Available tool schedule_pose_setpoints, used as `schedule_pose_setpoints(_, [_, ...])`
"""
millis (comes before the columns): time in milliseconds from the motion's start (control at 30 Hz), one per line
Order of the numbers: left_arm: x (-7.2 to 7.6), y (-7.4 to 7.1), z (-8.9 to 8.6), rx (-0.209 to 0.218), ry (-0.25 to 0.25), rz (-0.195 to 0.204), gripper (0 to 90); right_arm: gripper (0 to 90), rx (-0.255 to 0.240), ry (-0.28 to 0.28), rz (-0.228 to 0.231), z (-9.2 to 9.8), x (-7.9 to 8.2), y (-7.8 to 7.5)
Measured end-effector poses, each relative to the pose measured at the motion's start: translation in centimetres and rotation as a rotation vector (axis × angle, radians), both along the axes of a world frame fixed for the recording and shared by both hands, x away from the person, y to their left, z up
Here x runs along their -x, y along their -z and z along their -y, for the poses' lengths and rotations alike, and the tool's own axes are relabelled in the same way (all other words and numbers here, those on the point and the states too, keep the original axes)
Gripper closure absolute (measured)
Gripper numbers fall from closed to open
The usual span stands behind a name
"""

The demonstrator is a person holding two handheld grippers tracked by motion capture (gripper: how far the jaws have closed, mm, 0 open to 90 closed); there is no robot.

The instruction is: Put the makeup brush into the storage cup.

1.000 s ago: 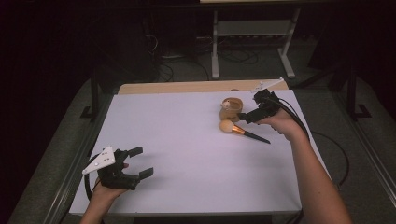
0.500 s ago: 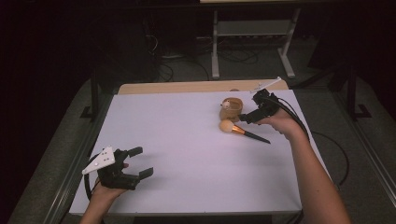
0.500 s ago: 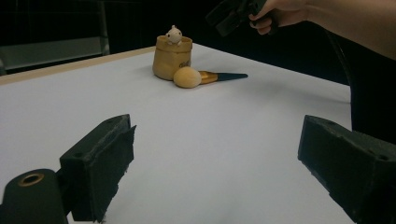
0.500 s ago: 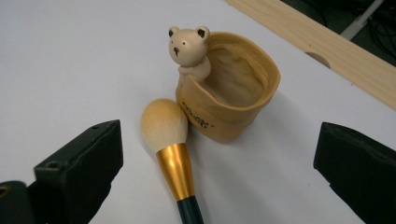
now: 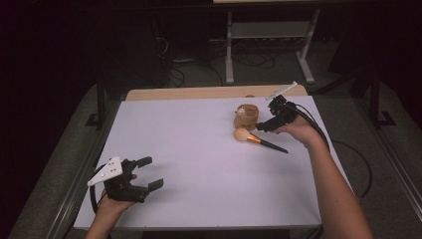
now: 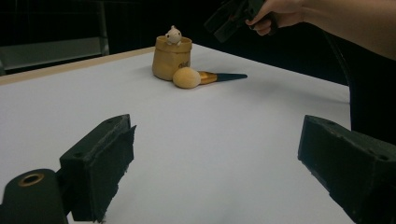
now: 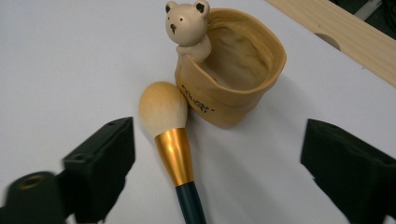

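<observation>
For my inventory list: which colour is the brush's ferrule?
Shiny gold-orange ferrule, clearest in the right gripper view.

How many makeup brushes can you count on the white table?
1. The gold-ferruled, dark-handled makeup brush lies flat on the white table, its fluffy head beside the tan bear-topped cup. The cup's visible inside looks empty.

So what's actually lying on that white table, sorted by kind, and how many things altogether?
Makeup brush, lying flat: 1
Tan holder cup with a little bear on its rim: 1
Hand-held grippers: 2, the left gripper and the right gripper
Total: 4
</observation>
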State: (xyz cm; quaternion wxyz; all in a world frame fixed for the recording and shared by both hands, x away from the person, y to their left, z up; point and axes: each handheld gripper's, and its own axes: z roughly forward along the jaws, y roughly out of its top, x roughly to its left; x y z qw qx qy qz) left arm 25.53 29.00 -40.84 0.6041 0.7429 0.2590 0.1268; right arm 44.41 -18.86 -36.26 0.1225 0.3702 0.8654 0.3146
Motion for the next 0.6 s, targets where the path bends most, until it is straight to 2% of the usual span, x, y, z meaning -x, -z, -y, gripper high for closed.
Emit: schedule_pose_setpoints(600, [0.02,0.02,0.02,0.002,0.000,-0.001,10.0,16.3,0.065,-0.035,-0.047,-0.54,-0.35,0.93])
